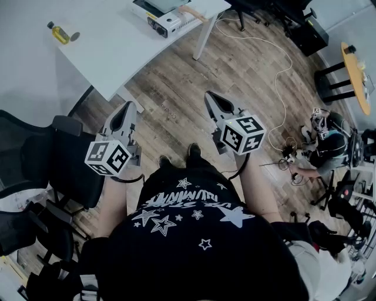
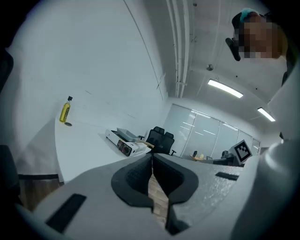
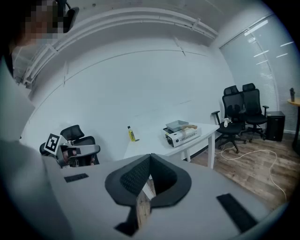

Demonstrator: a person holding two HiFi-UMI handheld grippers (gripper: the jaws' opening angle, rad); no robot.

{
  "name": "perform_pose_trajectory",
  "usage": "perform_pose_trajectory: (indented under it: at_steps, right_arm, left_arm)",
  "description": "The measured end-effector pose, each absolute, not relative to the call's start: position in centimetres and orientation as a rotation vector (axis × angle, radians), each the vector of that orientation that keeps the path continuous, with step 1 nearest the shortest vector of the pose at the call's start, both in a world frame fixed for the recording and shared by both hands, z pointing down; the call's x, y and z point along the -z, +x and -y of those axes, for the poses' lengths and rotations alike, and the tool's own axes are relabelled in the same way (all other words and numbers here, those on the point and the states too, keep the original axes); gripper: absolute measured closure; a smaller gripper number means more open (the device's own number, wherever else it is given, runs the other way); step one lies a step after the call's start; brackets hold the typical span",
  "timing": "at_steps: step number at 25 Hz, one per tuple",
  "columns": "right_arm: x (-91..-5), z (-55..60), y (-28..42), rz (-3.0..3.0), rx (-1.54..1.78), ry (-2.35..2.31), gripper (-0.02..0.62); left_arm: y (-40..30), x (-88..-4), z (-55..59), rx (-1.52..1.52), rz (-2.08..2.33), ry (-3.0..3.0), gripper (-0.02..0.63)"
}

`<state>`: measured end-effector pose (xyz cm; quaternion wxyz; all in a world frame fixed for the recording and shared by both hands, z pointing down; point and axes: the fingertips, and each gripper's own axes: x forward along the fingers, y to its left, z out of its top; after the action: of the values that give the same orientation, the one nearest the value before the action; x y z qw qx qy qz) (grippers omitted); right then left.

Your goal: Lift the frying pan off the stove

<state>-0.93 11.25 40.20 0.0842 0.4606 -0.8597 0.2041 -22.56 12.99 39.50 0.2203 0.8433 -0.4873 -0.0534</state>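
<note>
Both grippers hang in mid-air over the wooden floor (image 1: 235,64), well apart from the bench (image 1: 117,53) in the upper left of the head view. The left gripper (image 1: 129,107) sits left of centre and the right gripper (image 1: 211,97) right of centre, both pointing up the frame, away from the person's dark star-printed shirt (image 1: 194,235).

In the left gripper view, the left gripper (image 2: 152,157) has its jaws pressed together with nothing between them. The right gripper view shows the right gripper (image 3: 150,157) the same way, pressed together and empty.

The frying pan (image 1: 160,5) sits on a small white portable stove (image 1: 168,22) at the top centre of the head view, on the far end of the bench, with its wooden handle (image 1: 192,12) pointing right. A yellow bottle (image 1: 59,33) lies near the bench's upper left corner. Black office chairs (image 1: 53,164) stand at the left edge, and a white cable (image 1: 282,76) trails across the floor at upper right.
</note>
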Motion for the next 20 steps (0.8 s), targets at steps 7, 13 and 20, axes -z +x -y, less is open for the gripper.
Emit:
perform_pose_trajectory:
  at_steps: [7, 13, 20]
  right_arm:
    - [-40.8, -12.8, -2.9, 2.565, -0.618, 1.375, 0.588]
    - [-41.1, -13.3, -3.7, 2.568, -0.634, 1.385, 0.588]
    - [-41.1, -12.9, -5.5, 2.566, -0.633, 1.37, 0.589]
  left_arm:
    - [-22.7, -39.8, -13.5, 0.109, 1.318, 2.368, 0.592]
    - [-22.8, -40.1, -14.2, 0.099, 1.282, 2.385, 0.592]
    - [-24.6, -39.8, -14.4, 0.105, 1.306, 2.369, 0.592]
